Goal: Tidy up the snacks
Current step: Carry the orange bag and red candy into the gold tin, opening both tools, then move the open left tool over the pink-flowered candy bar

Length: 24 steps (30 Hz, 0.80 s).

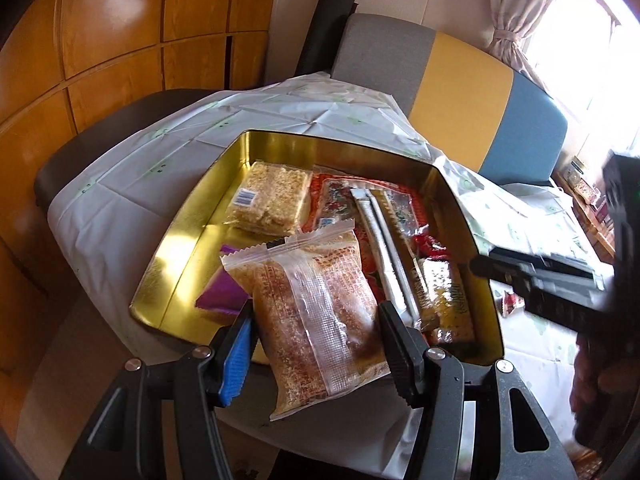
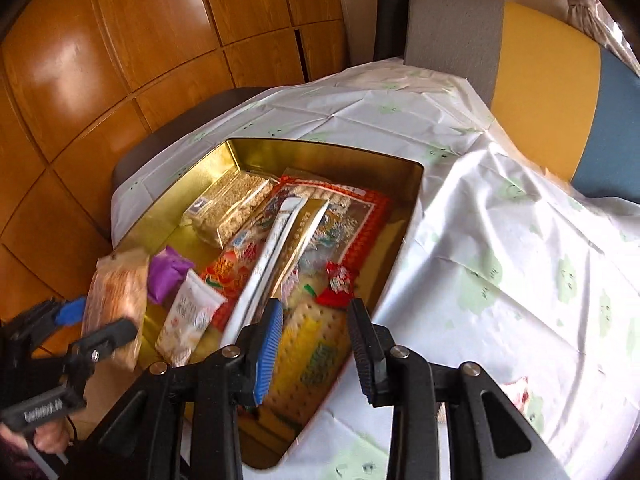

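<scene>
Holding the clear-wrapped crisp-rice packet [image 1: 316,320] in my left gripper [image 1: 316,344], jaws pressing on its sides, I am hovering it over the near corner of the gold tin [image 1: 176,256] on the counter [image 2: 500,240]. I am aiming for the bare floor beside the purple packet [image 1: 224,296], keeping it flat. My right gripper [image 2: 314,354] is standing partly open and empty above the yellow cracker pack [image 2: 308,356]. Long stick sachets [image 2: 280,240], a red candy [image 2: 338,284] and a stacked rice-cake pack [image 1: 268,200] are crowding the rest.
</scene>
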Each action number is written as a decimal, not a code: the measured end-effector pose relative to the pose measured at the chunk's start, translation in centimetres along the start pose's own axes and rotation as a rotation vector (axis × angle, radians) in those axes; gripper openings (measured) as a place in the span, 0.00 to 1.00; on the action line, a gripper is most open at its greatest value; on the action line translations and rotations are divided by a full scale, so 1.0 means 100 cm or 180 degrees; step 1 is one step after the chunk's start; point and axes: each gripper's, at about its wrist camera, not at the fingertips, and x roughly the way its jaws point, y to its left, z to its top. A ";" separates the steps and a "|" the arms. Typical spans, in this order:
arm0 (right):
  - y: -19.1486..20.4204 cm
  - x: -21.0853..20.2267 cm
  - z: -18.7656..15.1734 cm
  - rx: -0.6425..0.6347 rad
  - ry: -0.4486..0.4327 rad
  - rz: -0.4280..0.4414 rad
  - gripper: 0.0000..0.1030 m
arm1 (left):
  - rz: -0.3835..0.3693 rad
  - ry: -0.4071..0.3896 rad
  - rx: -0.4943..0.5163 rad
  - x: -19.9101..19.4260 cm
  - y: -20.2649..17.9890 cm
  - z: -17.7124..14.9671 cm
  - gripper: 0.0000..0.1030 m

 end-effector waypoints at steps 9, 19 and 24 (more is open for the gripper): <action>-0.012 -0.034 -0.031 -0.0006 -0.0092 -0.0093 0.33 | 0.0005 -0.0031 0.0106 0.021 -0.024 0.020 0.58; -0.042 -0.057 -0.053 0.0065 -0.0072 -0.0260 0.33 | 0.0209 0.0183 0.0268 0.046 -0.038 0.011 0.58; -0.057 -0.059 -0.062 0.0139 -0.0019 -0.0306 0.33 | 0.0235 0.0171 0.0328 0.042 -0.041 0.008 0.58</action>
